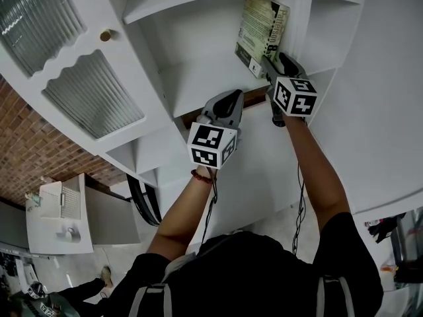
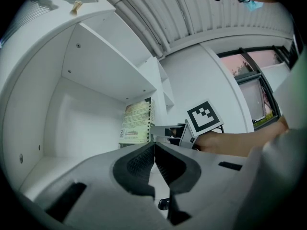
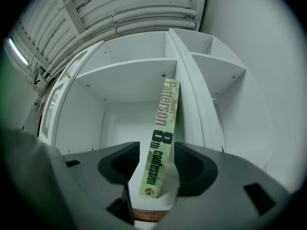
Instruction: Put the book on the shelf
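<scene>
A green-and-cream paperback book stands upright on the white shelf, tilted a little against the right-hand divider. My right gripper is at the book's lower front corner. In the right gripper view the book's spine runs up between the jaws of the right gripper, which stand wide with a gap at the left pad: open. My left gripper hangs left of it in front of the shelf edge, shut and empty. From there the book and the right gripper show beyond.
A cabinet door with rippled glass and a small knob stands open at the left. Narrow side compartments lie right of the divider. Another shelf board spans above the book. A brick wall shows at far left.
</scene>
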A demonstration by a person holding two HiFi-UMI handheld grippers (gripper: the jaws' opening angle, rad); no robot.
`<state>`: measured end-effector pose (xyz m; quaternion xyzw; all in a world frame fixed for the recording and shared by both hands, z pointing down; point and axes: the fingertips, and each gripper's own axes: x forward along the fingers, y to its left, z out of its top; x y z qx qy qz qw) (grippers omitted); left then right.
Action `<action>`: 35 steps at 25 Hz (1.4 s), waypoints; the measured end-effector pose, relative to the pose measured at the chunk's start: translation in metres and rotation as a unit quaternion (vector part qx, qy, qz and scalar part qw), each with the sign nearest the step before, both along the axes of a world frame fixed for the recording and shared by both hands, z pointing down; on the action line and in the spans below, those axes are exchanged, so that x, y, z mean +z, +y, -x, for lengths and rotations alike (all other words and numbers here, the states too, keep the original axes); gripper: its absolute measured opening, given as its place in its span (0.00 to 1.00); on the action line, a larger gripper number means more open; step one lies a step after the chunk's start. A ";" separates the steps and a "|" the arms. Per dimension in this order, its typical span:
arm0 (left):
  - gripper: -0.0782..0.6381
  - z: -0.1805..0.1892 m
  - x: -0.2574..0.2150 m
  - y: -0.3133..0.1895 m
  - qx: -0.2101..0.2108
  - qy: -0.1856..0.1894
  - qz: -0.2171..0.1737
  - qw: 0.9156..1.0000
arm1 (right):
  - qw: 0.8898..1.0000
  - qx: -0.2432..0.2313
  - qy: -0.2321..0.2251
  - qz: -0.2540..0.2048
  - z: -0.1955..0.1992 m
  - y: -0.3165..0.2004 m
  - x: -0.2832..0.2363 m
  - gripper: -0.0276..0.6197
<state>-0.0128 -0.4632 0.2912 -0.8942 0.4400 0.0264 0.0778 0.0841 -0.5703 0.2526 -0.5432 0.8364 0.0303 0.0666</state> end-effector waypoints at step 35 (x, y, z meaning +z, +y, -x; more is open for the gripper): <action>0.13 -0.008 0.029 0.100 -0.007 0.021 0.006 1.000 | 0.997 -0.069 0.019 -0.029 -0.035 0.176 0.041 0.10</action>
